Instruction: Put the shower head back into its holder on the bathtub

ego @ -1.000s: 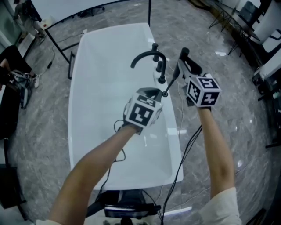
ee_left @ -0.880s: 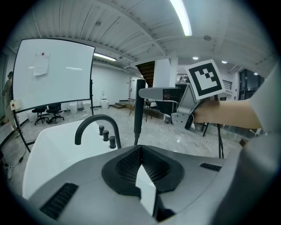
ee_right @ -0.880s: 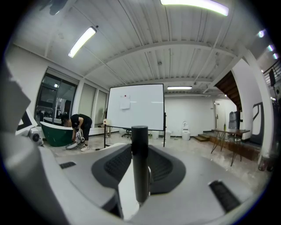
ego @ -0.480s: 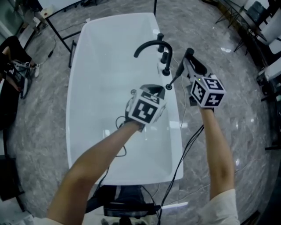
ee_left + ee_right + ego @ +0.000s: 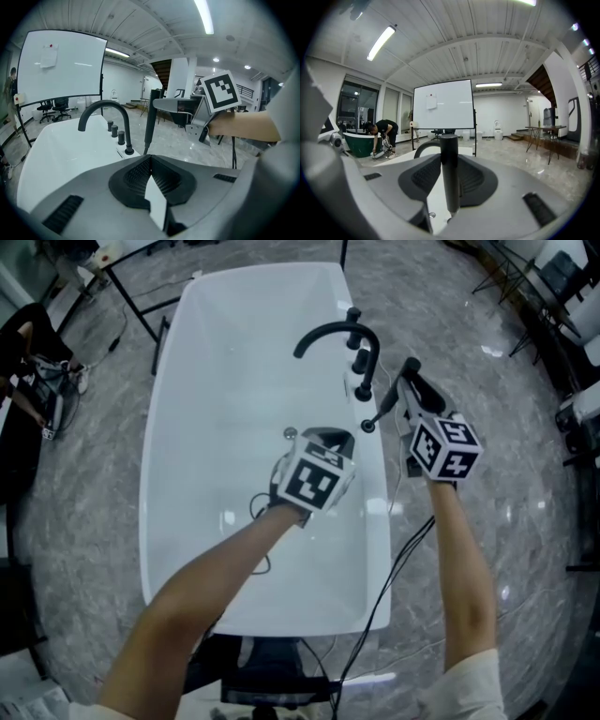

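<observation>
Bathtub (image 5: 159,427) and faucet (image 5: 337,332) slid toward top of frame in head view since earlier picture. Right gripper (image 5: 412,390) sat slightly lower, jaws clamped on black shower head (image 5: 386,401). Wand slanted, lower tip at tub's right rim just below faucet knobs. Left gripper (image 5: 323,439) at frame centre over tub, jaws pressed together, nothing between.

A grey marbled floor (image 5: 75,521) spreads all round. The white ribbed ceiling (image 5: 454,51) carries strip lights (image 5: 380,43). A whiteboard on a black stand (image 5: 443,104) has tall dark windows (image 5: 358,108) to its left and a staircase (image 5: 543,79) to its right. Office chairs (image 5: 54,108) stand beneath the board.
</observation>
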### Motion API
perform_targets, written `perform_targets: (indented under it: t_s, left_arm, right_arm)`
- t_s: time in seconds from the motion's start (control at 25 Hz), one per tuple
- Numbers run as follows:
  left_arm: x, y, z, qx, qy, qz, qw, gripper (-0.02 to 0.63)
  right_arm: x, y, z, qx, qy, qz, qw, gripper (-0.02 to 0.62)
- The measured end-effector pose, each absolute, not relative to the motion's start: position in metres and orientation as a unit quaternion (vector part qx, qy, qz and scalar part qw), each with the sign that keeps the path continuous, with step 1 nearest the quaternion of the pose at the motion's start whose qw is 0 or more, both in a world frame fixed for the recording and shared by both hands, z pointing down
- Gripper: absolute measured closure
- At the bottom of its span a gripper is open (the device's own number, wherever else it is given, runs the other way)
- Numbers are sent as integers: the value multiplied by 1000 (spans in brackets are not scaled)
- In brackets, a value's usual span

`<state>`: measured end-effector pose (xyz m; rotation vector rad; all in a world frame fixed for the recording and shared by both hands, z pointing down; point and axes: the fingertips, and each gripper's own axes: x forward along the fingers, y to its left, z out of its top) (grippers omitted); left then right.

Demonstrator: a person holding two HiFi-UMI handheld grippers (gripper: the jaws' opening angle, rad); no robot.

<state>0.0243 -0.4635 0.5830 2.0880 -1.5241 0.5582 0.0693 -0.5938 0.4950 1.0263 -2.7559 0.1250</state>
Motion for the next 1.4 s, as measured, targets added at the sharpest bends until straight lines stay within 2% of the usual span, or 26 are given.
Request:
perform_targets:
  t_s: [1.4]
  left_arm:
    - [23,-458,634,743,-567,219,280,591]
  right_arm:
    - [69,-609,602,343,-926,90,128,476]
